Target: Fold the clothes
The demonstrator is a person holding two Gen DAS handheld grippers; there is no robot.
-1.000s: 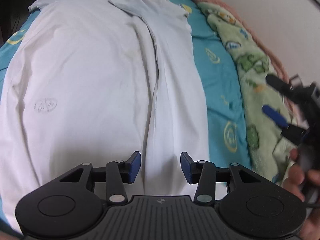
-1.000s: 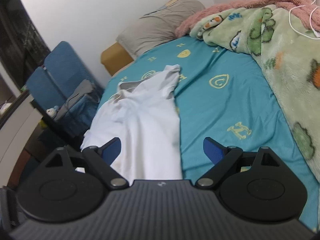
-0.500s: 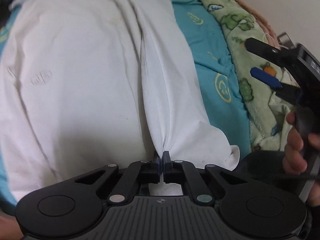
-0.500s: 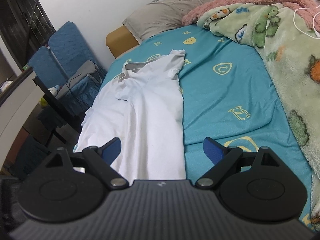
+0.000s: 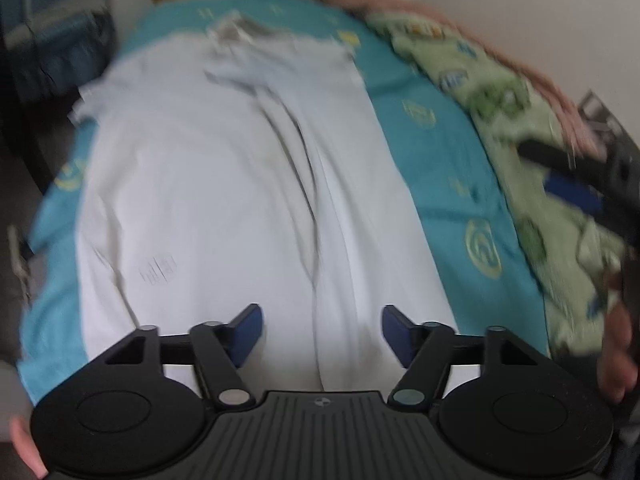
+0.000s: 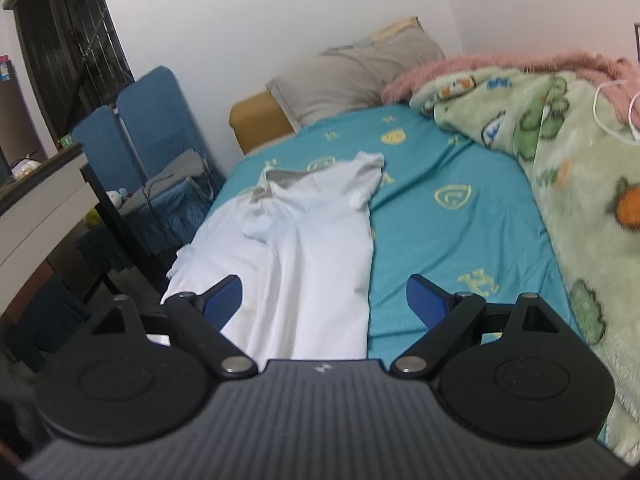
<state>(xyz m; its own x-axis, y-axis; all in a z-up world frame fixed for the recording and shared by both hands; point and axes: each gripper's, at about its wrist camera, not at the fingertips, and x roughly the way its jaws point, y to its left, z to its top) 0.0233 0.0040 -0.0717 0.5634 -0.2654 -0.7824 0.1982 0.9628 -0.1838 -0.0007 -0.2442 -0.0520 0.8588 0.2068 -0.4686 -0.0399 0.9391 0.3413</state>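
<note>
A white polo shirt (image 5: pixel 224 208) lies lengthwise on the teal bed sheet (image 5: pixel 452 184), collar at the far end, its right side folded over the middle along a long crease. It also shows in the right wrist view (image 6: pixel 312 248). My left gripper (image 5: pixel 318 330) is open and empty, just above the shirt's near hem. My right gripper (image 6: pixel 324 304) is open and empty, held over the near end of the shirt and the sheet (image 6: pixel 452 236). The right gripper also shows blurred at the right edge of the left wrist view (image 5: pixel 580 176).
A green cartoon blanket (image 6: pixel 580 184) with a pink one behind lies along the bed's right side. A grey pillow (image 6: pixel 356 76) sits at the head. Blue folding chairs (image 6: pixel 136 128) and a dark desk (image 6: pixel 44 200) stand left of the bed.
My left gripper, open a second ago, shut on the shirt's hem fold half a second ago, and has now let go and opened wide, pulling back. My right gripper stayed open and drew back slightly.
</note>
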